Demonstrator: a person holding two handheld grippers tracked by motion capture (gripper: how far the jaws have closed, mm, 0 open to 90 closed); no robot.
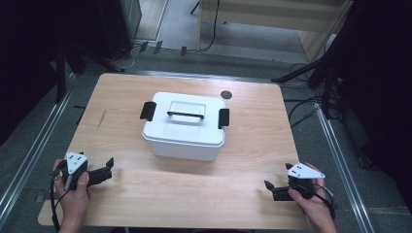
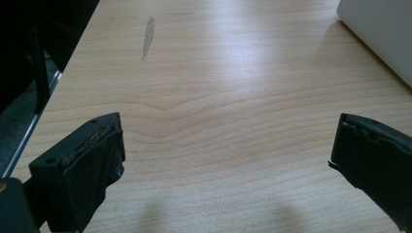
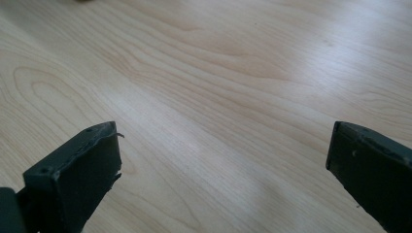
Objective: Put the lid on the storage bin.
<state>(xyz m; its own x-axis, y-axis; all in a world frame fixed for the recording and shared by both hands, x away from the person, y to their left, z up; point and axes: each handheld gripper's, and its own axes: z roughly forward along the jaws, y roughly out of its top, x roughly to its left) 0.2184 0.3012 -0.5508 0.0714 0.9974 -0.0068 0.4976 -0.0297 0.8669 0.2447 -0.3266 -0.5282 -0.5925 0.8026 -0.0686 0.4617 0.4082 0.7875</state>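
We see a white lidded box with black side latches sitting mid-tabletop, slightly toward the far edge. Our left gripper near the near-left corner and right gripper near the near-right corner both hold their jaws wide apart, empty.

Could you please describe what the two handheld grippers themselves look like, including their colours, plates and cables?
Each gripper, left gripper and right gripper, has a black body with two blocky black jaws, their inner pads frayed. A pale grey three-cornered plate with small dark dots sits on top, and a black cable trails off. No sleeves are visible.
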